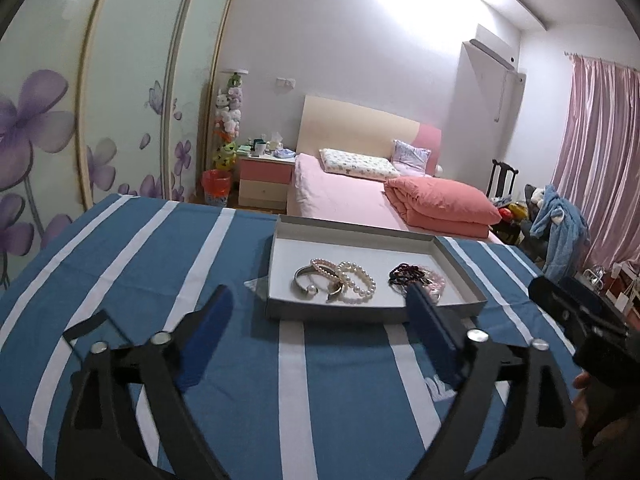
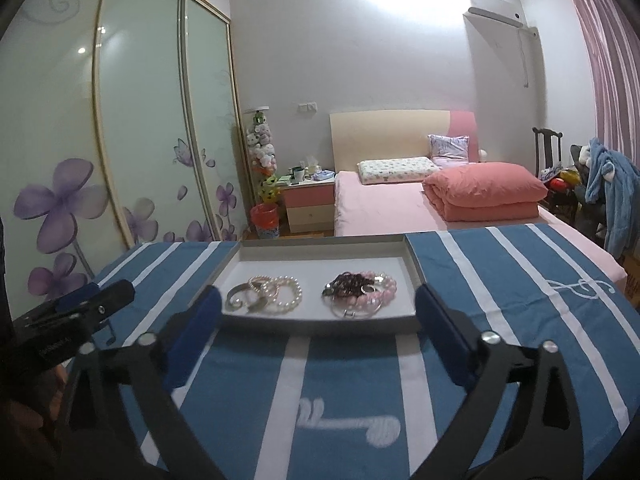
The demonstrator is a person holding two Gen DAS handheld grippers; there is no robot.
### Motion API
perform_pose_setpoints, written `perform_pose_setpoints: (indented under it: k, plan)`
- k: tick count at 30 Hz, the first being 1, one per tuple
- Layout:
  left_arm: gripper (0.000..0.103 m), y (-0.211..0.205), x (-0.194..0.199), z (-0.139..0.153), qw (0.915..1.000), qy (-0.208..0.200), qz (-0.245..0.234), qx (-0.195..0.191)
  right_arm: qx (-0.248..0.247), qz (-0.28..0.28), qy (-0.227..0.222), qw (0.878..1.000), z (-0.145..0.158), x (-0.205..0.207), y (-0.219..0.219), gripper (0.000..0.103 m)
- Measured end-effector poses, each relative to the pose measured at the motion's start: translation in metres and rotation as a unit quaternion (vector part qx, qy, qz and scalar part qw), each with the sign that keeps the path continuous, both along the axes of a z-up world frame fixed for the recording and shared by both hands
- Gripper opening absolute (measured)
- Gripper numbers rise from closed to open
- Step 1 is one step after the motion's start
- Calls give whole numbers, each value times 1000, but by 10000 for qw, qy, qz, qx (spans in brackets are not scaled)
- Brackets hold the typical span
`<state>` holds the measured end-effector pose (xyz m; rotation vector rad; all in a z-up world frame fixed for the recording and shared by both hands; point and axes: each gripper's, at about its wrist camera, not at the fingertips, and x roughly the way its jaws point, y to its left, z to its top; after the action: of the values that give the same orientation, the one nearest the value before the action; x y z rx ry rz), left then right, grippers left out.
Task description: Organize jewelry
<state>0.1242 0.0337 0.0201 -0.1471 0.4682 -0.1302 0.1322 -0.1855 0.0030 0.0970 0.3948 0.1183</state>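
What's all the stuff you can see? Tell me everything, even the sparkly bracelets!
tray: one, grey-white, on the striped cloth
pearl bracelets: two, white and pinkish, left in tray
silver bangles: about two, beside the pearls
dark bead bracelet: one, right in tray
pink bead bracelet: one, touching the dark one
tablecloth: one, blue with white stripes
bed: one, pink, behind
folded quilt: one, coral, on bed
wardrobe: flowered doors, left
left gripper: open, empty
right gripper: open, empty

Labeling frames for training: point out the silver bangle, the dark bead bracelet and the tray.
silver bangle (image 1: pixel 301 276): left wrist view, left curve.
dark bead bracelet (image 2: pixel 347 281): right wrist view, bead cluster.
tray (image 1: pixel 372 312): left wrist view, near wall.
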Motion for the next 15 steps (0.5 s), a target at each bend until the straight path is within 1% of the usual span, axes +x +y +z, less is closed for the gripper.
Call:
perform_pose_setpoints:
  k: [3,4,11,15]
  plan:
    - [101,0,-13,1,9999,-119,71,15,-27,-31,-65,10000,0,-16,2,99]
    - [101,-1,-18,0,9998,-147,93,60,-36,-33,-76,10000,-1,-21,1,99]
    - [101,-11,-46,-7,9980,-357,309,413,-128,-167,-140,9997,-3,-45,-6,99]
    - [101,-11,-57,-9,9969,-467,406,488,-60,-253,-202,9995,-5,-56,-11,99]
